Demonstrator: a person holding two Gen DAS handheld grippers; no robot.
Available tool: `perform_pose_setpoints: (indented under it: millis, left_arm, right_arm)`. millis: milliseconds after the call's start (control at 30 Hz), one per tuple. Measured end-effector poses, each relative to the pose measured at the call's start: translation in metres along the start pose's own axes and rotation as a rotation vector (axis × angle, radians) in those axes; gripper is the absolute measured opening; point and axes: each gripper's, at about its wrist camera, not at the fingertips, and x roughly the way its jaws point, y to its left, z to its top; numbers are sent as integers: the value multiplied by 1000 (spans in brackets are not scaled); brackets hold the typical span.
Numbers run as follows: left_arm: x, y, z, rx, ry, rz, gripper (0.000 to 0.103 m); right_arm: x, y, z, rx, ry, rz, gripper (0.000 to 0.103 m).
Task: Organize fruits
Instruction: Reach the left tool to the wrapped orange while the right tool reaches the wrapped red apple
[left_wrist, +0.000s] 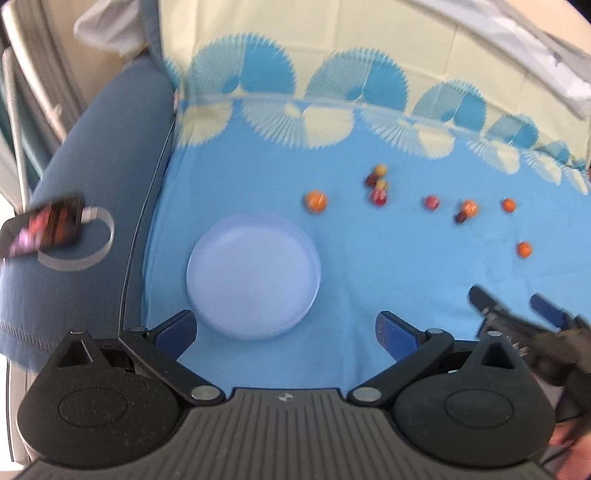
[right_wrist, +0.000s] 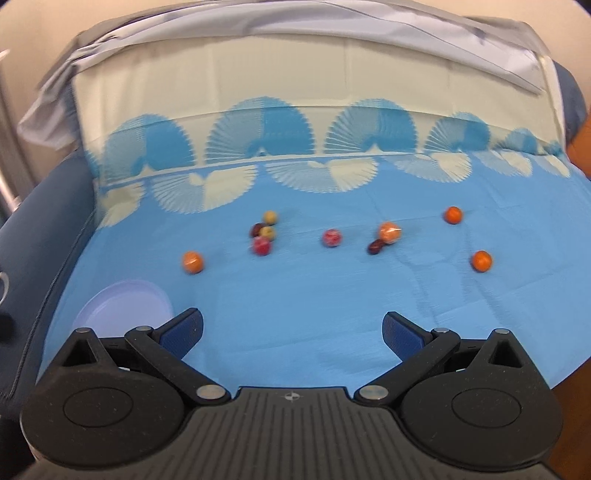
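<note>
Blue cloth (right_wrist: 295, 295) carries scattered fruits (right_wrist: 331, 237) beyond a pale plate (left_wrist: 253, 277) — left tool (left_wrist: 286, 328) and right tool (right_wrist: 291, 328) both gape wide, holding nothing.

A blue cloth (right_wrist: 314, 295) carries a pale plate (left_wrist: 253, 277) and scattered fruits (right_wrist: 330, 237).

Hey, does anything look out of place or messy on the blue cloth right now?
Yes. The fruits lie loose across the blue cloth, some clumped, some alone, while the pale plate holds none of them. A phone also sits on the cushion beside the cloth. Nothing looks spilled or damaged.
</note>
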Motion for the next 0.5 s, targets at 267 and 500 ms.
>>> perform_pose_setpoints:
  millis: [267, 500]
  left_arm:
    - [-39, -39, 91, 75, -77, -28, 103]
    - [-46, -58, 140, 37, -143, -45, 103]
  right_arm:
    - [43, -42, 18, 76, 36, -85, 102]
    - [85, -67, 23, 112, 100, -129, 102]
